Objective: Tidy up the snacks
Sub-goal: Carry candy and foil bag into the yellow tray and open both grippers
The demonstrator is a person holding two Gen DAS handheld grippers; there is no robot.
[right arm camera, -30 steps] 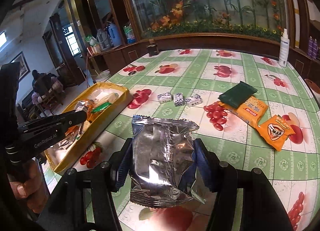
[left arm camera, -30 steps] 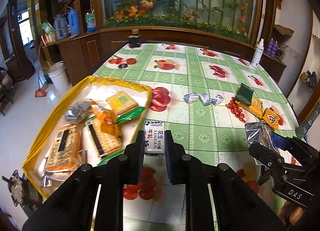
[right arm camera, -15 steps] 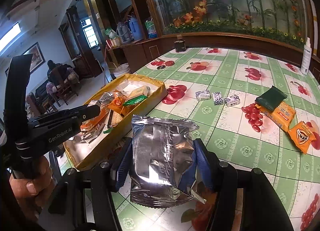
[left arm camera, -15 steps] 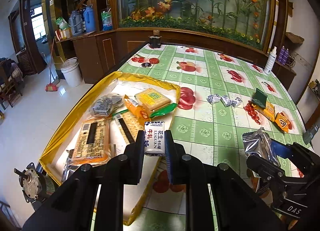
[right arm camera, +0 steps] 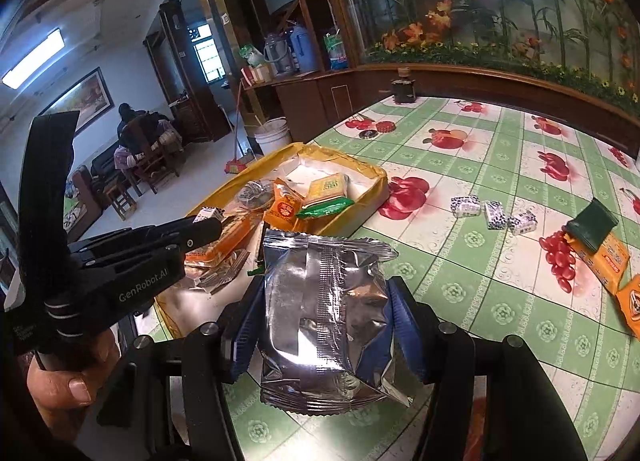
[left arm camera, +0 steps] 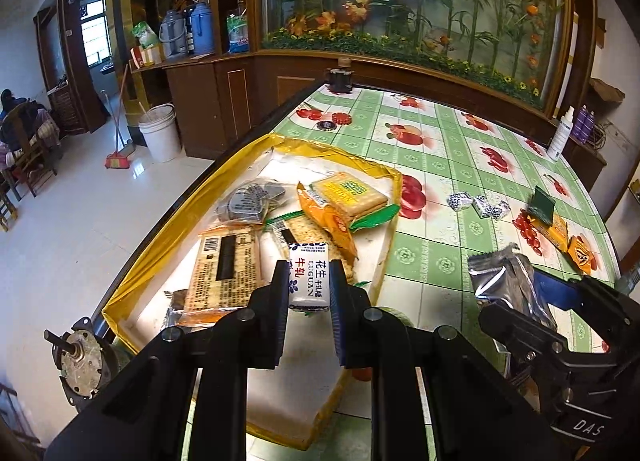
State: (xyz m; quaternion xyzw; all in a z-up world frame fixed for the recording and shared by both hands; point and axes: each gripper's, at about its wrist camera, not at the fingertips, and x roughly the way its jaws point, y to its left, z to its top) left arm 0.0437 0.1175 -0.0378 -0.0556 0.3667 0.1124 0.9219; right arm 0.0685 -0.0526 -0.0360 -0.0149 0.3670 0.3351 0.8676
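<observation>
My left gripper (left arm camera: 309, 293) is shut on a small white and blue candy bar (left arm camera: 309, 275) and holds it above the yellow tray (left arm camera: 160, 245). The tray holds several snack packs, among them cracker packs (left arm camera: 226, 269) and an orange pack (left arm camera: 328, 217). My right gripper (right arm camera: 326, 301) is shut on a silver foil snack bag (right arm camera: 324, 313), above the table just right of the tray (right arm camera: 368, 201). The right gripper also shows at the right of the left wrist view (left arm camera: 516, 301). The left gripper shows at the left of the right wrist view (right arm camera: 204, 227).
On the green fruit-print tablecloth (left arm camera: 440, 157) lie three small wrapped candies (right arm camera: 492, 213), a dark green pack (right arm camera: 592, 223) and orange packs (right arm camera: 600, 261). A dark jar (left arm camera: 339, 79) and a white bottle (left arm camera: 559, 137) stand at the far edge. The tray lies along the table's left edge.
Both grippers have moved left with their loads. The left gripper now hangs over the tray instead of over the tablecloth; the right gripper has come close beside the tray.
</observation>
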